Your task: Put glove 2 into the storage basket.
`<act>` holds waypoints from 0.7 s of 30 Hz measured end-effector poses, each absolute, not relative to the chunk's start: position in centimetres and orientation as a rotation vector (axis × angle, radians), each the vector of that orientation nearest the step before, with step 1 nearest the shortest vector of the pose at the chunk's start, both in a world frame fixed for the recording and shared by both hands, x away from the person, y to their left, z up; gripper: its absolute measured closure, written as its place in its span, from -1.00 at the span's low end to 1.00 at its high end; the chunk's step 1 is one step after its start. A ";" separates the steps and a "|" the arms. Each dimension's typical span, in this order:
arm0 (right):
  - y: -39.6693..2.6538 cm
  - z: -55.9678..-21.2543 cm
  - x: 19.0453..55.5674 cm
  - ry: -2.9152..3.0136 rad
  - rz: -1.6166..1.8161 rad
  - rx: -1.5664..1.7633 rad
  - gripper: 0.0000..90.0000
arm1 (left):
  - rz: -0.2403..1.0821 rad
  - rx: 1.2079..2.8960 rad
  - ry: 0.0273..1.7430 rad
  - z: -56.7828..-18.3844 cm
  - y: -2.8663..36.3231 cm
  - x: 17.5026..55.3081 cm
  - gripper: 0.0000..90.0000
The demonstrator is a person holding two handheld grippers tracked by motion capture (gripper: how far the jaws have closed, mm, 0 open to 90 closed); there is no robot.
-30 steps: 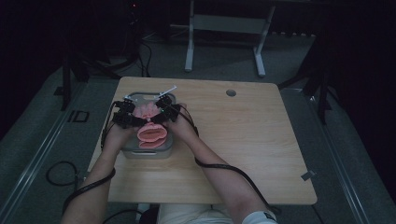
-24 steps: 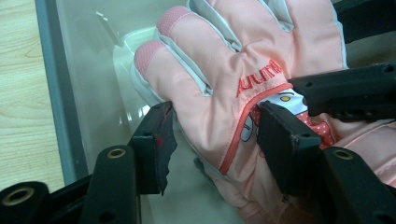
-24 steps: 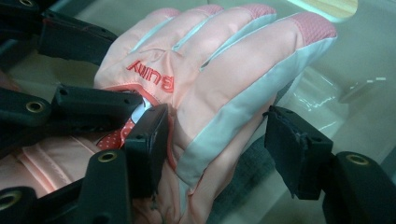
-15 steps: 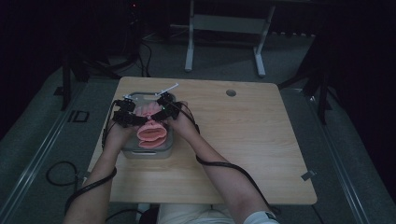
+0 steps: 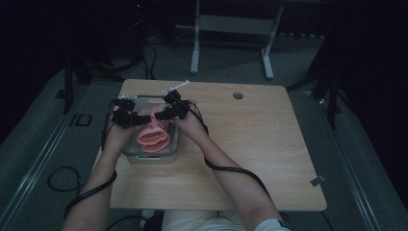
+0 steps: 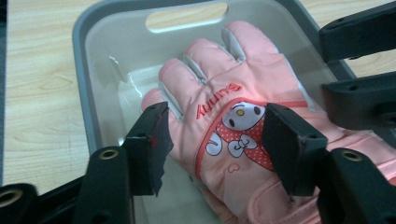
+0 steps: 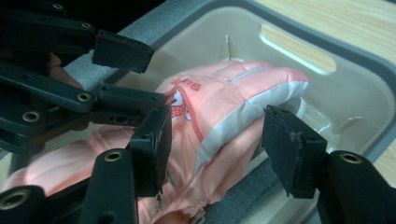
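A pink child's glove [image 5: 153, 134] with a cartoon bunny patch lies in a grey plastic tub [image 5: 151, 156] at the table's left side, its cuff toward the person. My left gripper [image 5: 131, 118] hovers over the glove [image 6: 233, 93]. Its jaws have just been opening and straddle the back of the hand without pressing, so my left gripper [image 6: 215, 116] is open. My right gripper [image 5: 167, 111] comes from the other side. The glove's white-edged side [image 7: 224, 102] sits between its jaws, with a gap at one pad, so my right gripper [image 7: 217, 119] is open.
The tub's wall [image 6: 93, 56] has a handle slot at its far end. The wooden table [image 5: 250, 144] has bare room to the right, with a round cable hole [image 5: 237, 95] near its far edge. Cables trail off the table's front, and a metal stand [image 5: 231, 24] is on the floor beyond.
My right gripper has risen a little over the glove. My left hand has stayed where it was, and the glove still lies in the tub.
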State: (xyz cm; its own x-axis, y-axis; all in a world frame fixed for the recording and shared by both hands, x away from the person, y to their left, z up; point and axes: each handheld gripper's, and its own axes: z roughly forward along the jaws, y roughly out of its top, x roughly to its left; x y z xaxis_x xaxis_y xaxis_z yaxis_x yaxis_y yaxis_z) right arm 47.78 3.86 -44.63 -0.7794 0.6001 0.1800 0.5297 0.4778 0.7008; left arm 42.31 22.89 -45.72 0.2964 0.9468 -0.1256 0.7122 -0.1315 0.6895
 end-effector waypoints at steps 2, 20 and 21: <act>3.6 -44.2 47.6 2.619 1.209 0.998 -0.11 | 0.457 1.896 1.468 -45.4 22.8 42.1 -0.16; -1.0 -43.5 46.2 2.618 1.309 0.926 -0.58 | 0.532 1.908 1.292 -43.6 21.0 39.1 -0.99; -1.3 -43.5 46.1 2.616 1.311 0.918 -0.60 | 0.529 1.904 1.281 -43.5 20.8 38.8 -0.99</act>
